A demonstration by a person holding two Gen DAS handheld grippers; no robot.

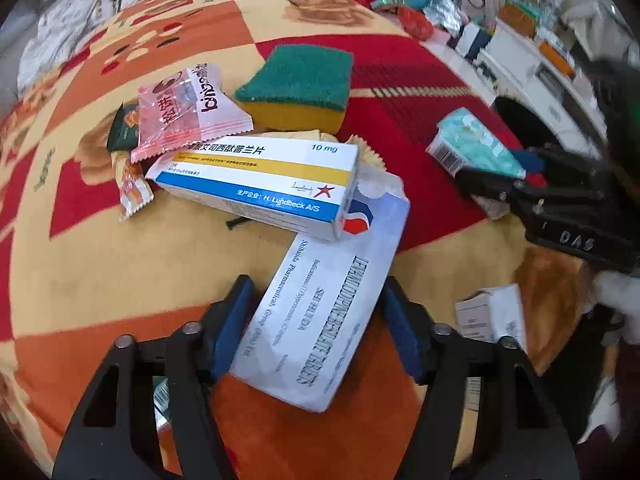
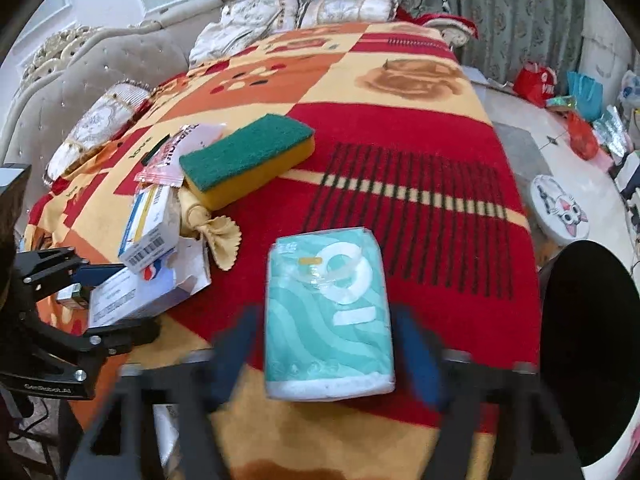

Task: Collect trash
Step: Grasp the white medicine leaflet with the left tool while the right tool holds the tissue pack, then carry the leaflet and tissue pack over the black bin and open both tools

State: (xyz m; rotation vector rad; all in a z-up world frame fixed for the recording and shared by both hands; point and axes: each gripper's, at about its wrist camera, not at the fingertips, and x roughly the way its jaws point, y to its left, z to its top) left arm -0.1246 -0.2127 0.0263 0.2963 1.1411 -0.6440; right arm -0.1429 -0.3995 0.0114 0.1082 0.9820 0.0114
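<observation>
Trash pickup looks mid-grab: left claw pinches the white medicine box on the bed blanket, right claw straddles the teal tissue pack, can't tell if it's gripping, so next probably lift both.

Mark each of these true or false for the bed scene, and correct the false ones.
1. The left gripper has a white medicine box between its fingers. True.
2. The sponge lies green side up. True.
3. The right gripper straddles the sponge. False: a teal tissue pack lies between its fingers, and the sponge sits farther up the blanket.
4. The blue and yellow striped box lies under the white medicine box. False: it lies across the top end of that box.
5. The pink snack wrapper rests on the floor. False: it lies on the blanket beside the sponge.
</observation>
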